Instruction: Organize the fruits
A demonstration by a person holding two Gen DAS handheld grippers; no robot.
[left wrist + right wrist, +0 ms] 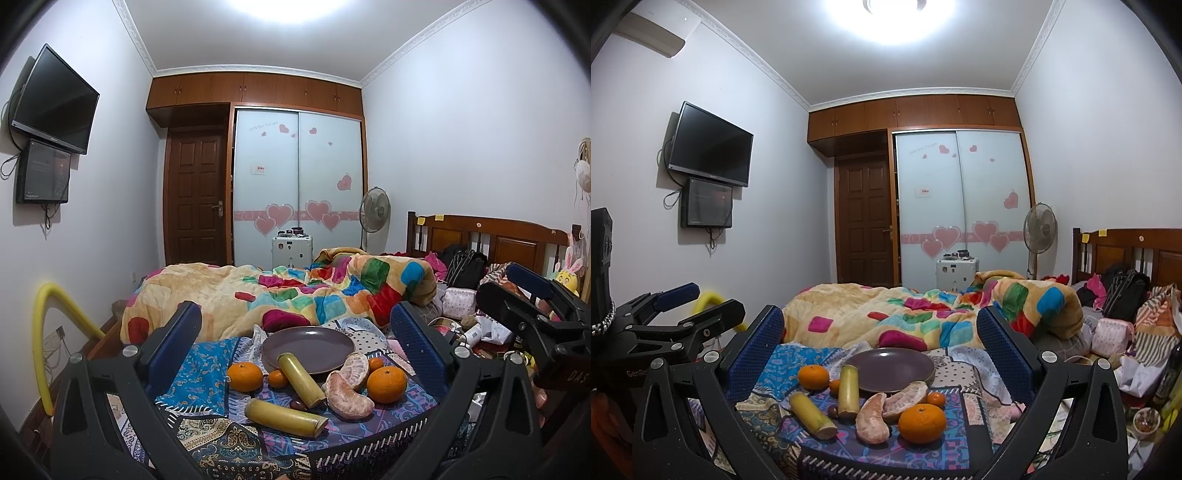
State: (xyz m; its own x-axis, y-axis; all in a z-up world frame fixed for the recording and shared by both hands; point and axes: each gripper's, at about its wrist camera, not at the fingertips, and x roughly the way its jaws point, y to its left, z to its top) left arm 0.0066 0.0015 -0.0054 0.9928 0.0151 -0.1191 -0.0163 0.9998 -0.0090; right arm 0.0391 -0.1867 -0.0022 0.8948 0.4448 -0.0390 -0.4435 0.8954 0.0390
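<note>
A purple plate (pixel 308 345) (pixel 890 365) lies empty on a patterned cloth at the bed's foot. In front of it lie two yellow sugarcane pieces (pixel 301 380) (pixel 848 389), two peeled pomelo wedges (pixel 347 397) (pixel 873 417), a big orange on the right (pixel 386 384) (pixel 922 422), another on the left (pixel 245 376) (pixel 813 376), small oranges (pixel 277 378) (pixel 935 400) and a dark date (pixel 298 404). My left gripper (pixel 295 328) is open and empty above the fruit. My right gripper (pixel 881 332) is open and empty too. Each shows at the other view's edge.
A colourful quilt (pixel 295 291) is heaped on the bed behind the plate. Bags and clutter (pixel 1123 325) fill the right side by the headboard. A yellow foam tube (pixel 48 332) stands at the left. A fan (pixel 1039 232) and a white case (pixel 956 273) stand by the wardrobe.
</note>
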